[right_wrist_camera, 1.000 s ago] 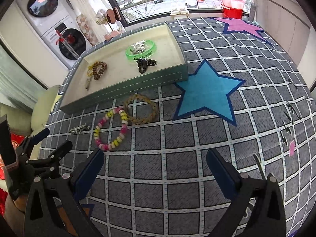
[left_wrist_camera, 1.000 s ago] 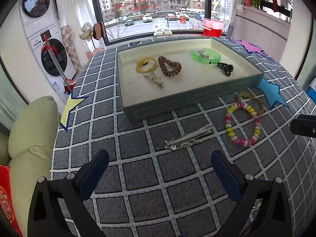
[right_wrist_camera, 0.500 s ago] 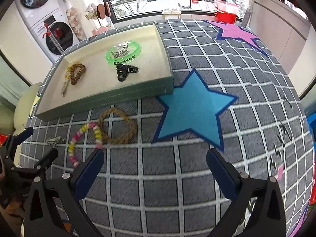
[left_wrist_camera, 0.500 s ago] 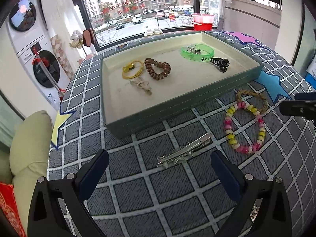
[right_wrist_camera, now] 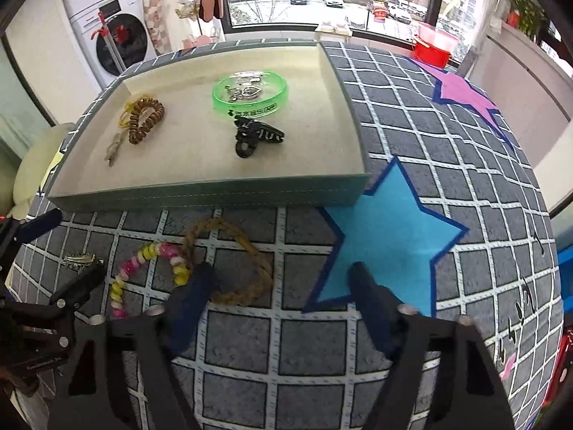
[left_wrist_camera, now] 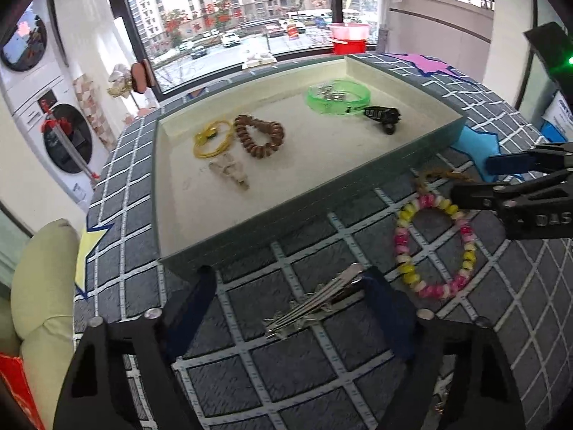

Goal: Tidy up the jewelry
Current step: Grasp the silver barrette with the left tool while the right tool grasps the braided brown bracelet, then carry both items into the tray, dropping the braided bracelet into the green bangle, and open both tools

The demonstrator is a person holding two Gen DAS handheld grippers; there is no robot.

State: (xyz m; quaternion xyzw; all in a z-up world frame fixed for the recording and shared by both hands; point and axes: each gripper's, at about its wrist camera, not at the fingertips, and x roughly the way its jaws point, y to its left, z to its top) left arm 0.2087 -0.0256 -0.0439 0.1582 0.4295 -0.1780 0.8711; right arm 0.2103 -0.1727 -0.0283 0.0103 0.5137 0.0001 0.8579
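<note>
The silver hair clip (left_wrist_camera: 315, 301) lies on the checked tablecloth (left_wrist_camera: 322, 387) between the pads of your left gripper (left_wrist_camera: 290, 308), just in front of the grey-green tray (left_wrist_camera: 250, 225). Your left jaws stand spread, the right pad overlapping the clip's 3 o'clock end; whether it touches the metal you cannot tell. The clip's near end is a tangle of prongs that is hard to read.

From the right wrist, only a sliver of that clip (right_wrist_camera: 81, 261) shows at 9 o'clock, part-hidden by the left gripper's black frame. Your right gripper (right_wrist_camera: 281, 286) is also spread, its left pad lying over the near arc of the braided tan bracelet (right_wrist_camera: 247, 251), and its right pad over the blue star (right_wrist_camera: 386, 236). The pink-and-yellow bead bracelet (left_wrist_camera: 435, 243) sits at 2 o'clock from the clip, its far edge covered in the left view by the right gripper's fingers (left_wrist_camera: 515, 163), which also hide most of the braided bracelet.

The right view shows the green bangle (right_wrist_camera: 250, 98) with small silver charms inside it, and the black claw clip (right_wrist_camera: 254, 136) just below. The left view better separates the yellow cord loop (left_wrist_camera: 212, 139), the brown coil bracelet (left_wrist_camera: 259, 136) and a pale clip (left_wrist_camera: 229, 173).
</note>
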